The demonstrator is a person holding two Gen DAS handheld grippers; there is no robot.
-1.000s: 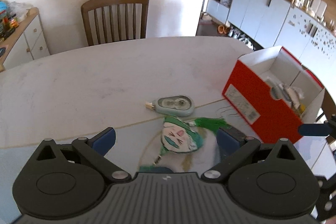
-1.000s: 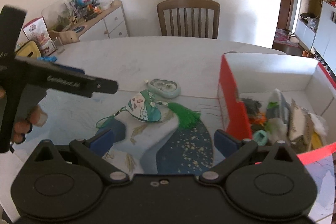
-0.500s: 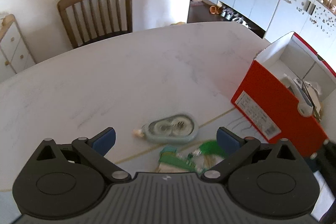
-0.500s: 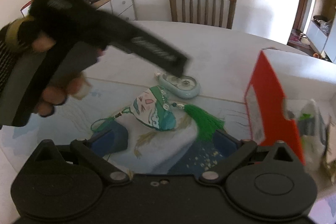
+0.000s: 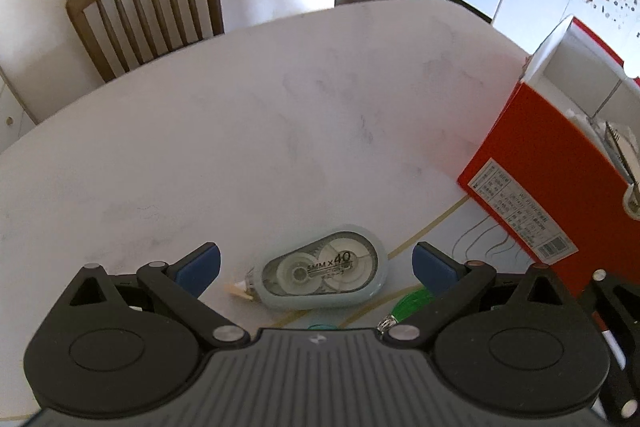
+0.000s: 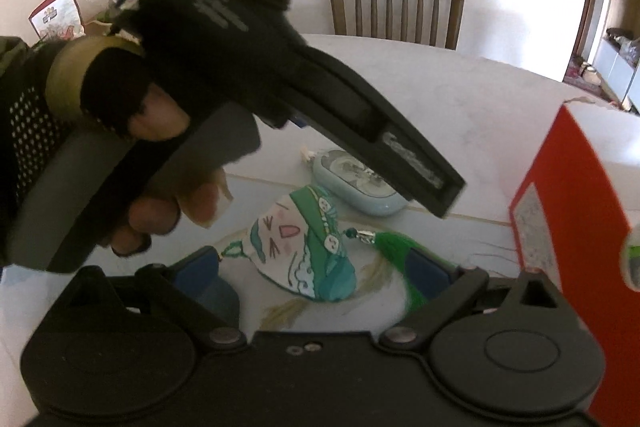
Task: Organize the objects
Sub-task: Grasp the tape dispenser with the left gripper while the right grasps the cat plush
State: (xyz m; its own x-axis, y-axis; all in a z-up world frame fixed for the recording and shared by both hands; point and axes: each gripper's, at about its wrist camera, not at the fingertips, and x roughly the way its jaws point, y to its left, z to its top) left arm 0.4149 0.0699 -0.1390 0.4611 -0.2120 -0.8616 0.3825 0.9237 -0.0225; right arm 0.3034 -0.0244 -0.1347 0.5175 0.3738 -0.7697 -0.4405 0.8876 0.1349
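I held my left gripper (image 5: 316, 263) low over the white oval table (image 5: 248, 131), its blue-padded fingers spread wide with nothing between them; just ahead, framed by the two pads but not touched by either, lay the pale blue-grey plastic correction-tape dispenser (image 5: 323, 277), flat on its side with its tip pointing left; a scrap of the green tassel (image 5: 412, 307) showed just under the right pad. Further right, my right gripper (image 6: 316, 271) was likewise open and empty, hovering over the painted paper cat-face charm with green trim (image 6: 304, 255), which rested on the table near the dispenser; my left hand (image 6: 160, 163) and its tool crossed above it in that view. At the far right stood the open red cardboard box with white lining (image 5: 556, 183), already holding several items I could not make out clearly; I judged the sorting partly done, with the dispenser and the charm still to go in.
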